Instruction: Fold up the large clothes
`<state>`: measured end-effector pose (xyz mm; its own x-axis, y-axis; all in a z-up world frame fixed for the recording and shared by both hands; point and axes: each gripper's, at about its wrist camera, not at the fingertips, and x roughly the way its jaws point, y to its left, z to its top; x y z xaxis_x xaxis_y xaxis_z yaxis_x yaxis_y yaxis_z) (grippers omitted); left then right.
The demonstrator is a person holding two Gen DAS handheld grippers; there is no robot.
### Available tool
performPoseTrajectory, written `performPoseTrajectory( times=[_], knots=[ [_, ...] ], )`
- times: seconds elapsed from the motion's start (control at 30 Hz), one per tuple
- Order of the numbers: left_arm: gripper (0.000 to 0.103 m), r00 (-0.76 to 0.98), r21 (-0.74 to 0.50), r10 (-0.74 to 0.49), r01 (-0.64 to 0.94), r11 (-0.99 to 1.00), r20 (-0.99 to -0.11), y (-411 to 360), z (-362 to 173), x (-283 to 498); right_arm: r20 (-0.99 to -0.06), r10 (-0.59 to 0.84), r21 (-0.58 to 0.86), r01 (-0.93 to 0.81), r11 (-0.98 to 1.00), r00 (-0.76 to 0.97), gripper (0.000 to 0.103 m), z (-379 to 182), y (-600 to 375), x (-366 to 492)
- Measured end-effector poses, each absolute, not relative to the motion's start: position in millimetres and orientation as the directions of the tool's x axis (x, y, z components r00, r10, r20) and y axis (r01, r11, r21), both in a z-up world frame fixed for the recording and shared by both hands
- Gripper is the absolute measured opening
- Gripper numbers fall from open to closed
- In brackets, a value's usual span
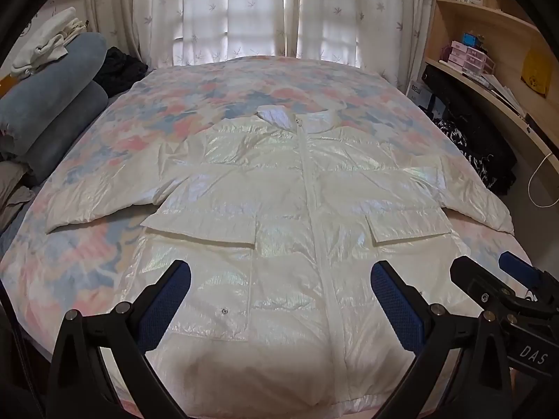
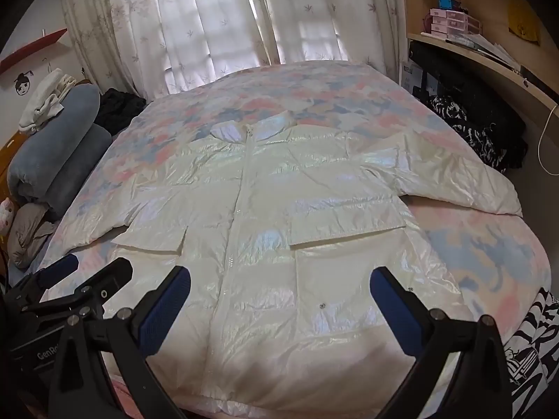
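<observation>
A shiny white puffer jacket [image 1: 279, 209] lies flat and face up on the bed, zipped, collar at the far end, both sleeves spread out to the sides; it also shows in the right wrist view [image 2: 279, 216]. My left gripper [image 1: 279, 279] is open and empty, hovering above the jacket's hem near the front of the bed. My right gripper [image 2: 279, 282] is open and empty beside it, over the hem's right half. The right gripper also shows in the left wrist view [image 1: 489, 272], and the left gripper in the right wrist view [image 2: 94, 272].
The bed has a pink and blue patterned cover [image 1: 104, 244]. Rolled blue blankets [image 1: 52, 104] and a dark garment [image 1: 120, 68] lie at the left. A wooden desk and shelves [image 1: 489, 80] stand at the right, with dark clothes [image 2: 482, 132] below. A black-and-white cloth [image 2: 531, 349] lies at the bed's right front corner.
</observation>
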<state>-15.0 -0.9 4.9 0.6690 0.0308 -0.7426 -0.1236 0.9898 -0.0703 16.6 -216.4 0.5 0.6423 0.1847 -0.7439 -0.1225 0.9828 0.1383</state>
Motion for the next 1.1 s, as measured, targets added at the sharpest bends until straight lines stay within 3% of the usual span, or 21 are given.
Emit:
performPoseTrajectory(
  times=[1.1],
  knots=[
    [0.102,0.642,-0.072,0.029,-0.13,0.989,-0.766,-4,-9,-9,-0.752,0.189,0.143,-0.124,0.982,0.632,0.103,-6,-218,13]
  ],
)
